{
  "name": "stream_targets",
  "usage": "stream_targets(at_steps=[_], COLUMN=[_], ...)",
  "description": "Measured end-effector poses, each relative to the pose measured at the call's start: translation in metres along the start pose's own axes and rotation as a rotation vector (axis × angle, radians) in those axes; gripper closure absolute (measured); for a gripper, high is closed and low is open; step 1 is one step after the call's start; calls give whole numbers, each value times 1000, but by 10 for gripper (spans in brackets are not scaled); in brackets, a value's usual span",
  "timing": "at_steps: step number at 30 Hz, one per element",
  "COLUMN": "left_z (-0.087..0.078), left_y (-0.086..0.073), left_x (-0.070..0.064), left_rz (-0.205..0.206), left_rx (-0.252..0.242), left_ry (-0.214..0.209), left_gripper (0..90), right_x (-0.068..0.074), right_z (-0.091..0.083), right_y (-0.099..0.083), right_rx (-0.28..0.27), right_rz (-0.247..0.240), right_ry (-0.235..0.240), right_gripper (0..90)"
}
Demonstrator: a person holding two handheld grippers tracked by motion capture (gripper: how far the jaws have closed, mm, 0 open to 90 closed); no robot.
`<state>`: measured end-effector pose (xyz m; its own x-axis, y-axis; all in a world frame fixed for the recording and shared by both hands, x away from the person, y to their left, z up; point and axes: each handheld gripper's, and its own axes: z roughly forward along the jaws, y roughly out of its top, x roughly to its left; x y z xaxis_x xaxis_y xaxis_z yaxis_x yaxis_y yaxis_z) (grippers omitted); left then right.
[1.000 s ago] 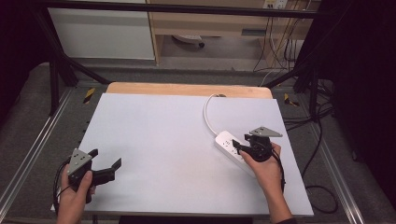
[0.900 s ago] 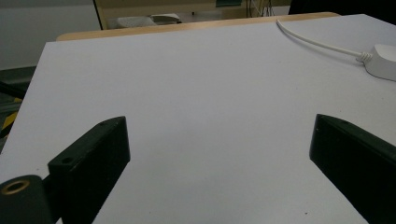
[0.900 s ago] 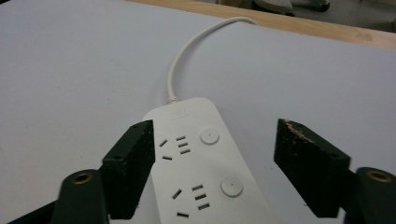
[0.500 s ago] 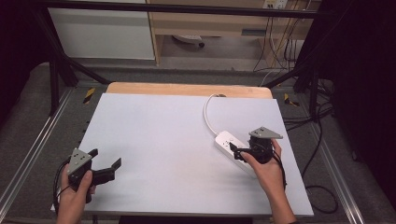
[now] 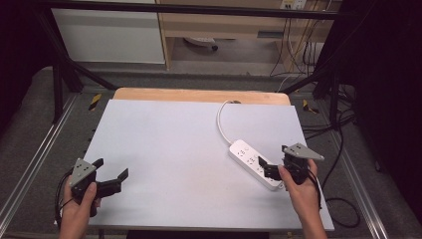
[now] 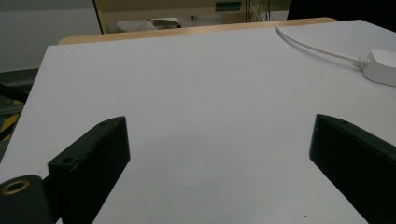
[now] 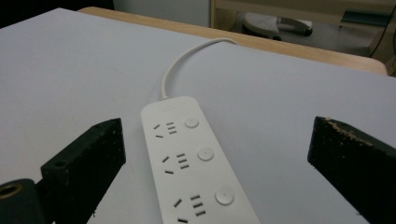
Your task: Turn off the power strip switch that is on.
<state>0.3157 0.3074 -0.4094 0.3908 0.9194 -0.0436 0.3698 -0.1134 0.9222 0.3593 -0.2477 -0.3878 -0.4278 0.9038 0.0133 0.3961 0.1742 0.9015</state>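
Note:
A white power strip [image 5: 245, 153] lies at an angle on the right half of the white table top [image 5: 169, 134]. Its white cable [image 5: 221, 124] curves off toward the table's far edge. My right gripper [image 5: 264, 168] hovers over the strip's near end, open, jaws on either side of it. In the right gripper view the strip [image 7: 180, 140] runs up between the wide-apart jaws of the right gripper [image 7: 217, 161], with three socket groups and round buttons showing. My left gripper [image 5: 110, 168] is open near the front left corner, over bare table. The left gripper [image 6: 219, 154] view shows the strip's end [image 6: 384, 67] far right.
A wooden strip [image 5: 199, 94] borders the table's far edge. Black frame bars [image 5: 69, 69] and metal rails [image 5: 30, 169] flank the table. Loose cables [image 5: 343, 149] trail on the floor at the right. A white cabinet [image 5: 109, 35] stands behind.
My right gripper has drawn back a little along the power strip, toward the near right. The left gripper has stayed put.

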Motion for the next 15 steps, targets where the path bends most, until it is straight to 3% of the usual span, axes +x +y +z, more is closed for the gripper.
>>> stream_targets(at_steps=[3, 7, 15], left_z=[-1, -1, -1], left_y=[0, 0, 0], left_x=[0, 1, 1], left_rz=[2, 1, -1], left_rx=[-2, 2, -2], left_ry=[-4, 3, 2], left_gripper=[49, 48, 48], right_x=[-3, -9, -23], right_z=[-6, -13, -29], right_y=[-6, -14, -31], right_rx=[-27, -70, -72], right_rz=[-20, -9, -17], right_ry=[-32, -28, -40], right_gripper=[56, 83, 73])
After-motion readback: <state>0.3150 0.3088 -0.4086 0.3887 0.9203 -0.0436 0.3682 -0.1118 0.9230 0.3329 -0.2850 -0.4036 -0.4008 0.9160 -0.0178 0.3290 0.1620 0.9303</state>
